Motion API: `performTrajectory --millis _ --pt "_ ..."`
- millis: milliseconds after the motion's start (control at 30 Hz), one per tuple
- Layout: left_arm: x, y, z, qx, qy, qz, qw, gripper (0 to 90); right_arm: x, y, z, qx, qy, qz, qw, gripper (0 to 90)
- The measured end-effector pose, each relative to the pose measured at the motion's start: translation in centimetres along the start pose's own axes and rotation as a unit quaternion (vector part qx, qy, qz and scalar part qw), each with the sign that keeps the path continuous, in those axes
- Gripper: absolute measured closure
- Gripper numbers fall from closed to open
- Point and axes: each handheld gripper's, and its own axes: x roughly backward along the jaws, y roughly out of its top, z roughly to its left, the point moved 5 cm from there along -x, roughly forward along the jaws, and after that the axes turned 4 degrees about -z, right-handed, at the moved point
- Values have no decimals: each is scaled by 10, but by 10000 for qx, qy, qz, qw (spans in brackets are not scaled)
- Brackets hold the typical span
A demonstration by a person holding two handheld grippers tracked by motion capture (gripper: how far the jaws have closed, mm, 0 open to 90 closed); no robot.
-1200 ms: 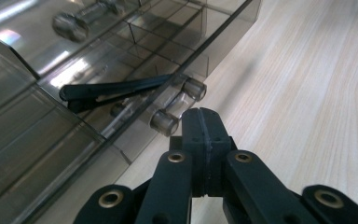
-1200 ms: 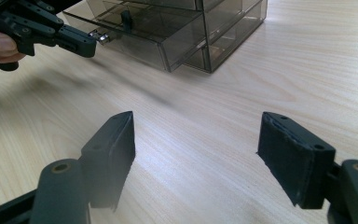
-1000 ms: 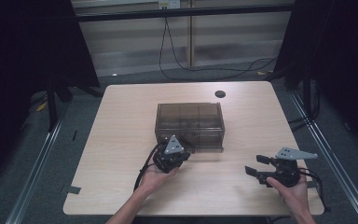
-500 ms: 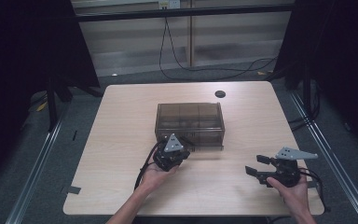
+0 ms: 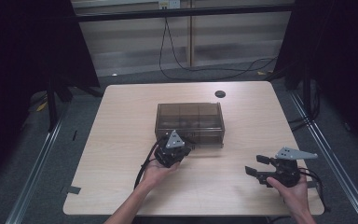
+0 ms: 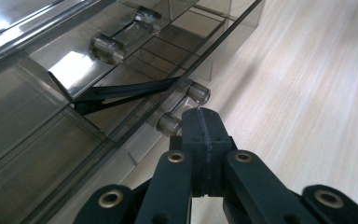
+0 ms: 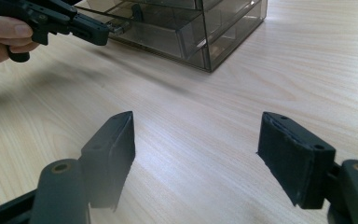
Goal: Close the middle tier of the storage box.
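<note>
Left tongs (image 5: 185, 150) unmoved at drawer box (image 5: 190, 122)

No readable text, label or number anywhere.

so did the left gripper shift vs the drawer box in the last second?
No. In the high view the left gripper sits at the same spot on the near front of the drawer box, jaws shut at a handle.

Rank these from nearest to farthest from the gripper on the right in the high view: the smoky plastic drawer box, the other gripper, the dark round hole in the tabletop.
From the right gripper:
1. Left gripper, to its left, at the box's front.
2. Drawer box, mid-table, barely farther.
3. Round hole, near the far edge.
</note>
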Motion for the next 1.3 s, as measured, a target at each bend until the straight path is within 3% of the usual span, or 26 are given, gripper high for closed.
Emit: performTrajectory --millis 200,1300 --pt "0 0 3 9 17 100 9999 900 0 0 0 8 21 -6 10000 274" --pt "-10 4 16 216 96 -16 9997 900 -2 -2 -2 -2 5 30 10000 274"
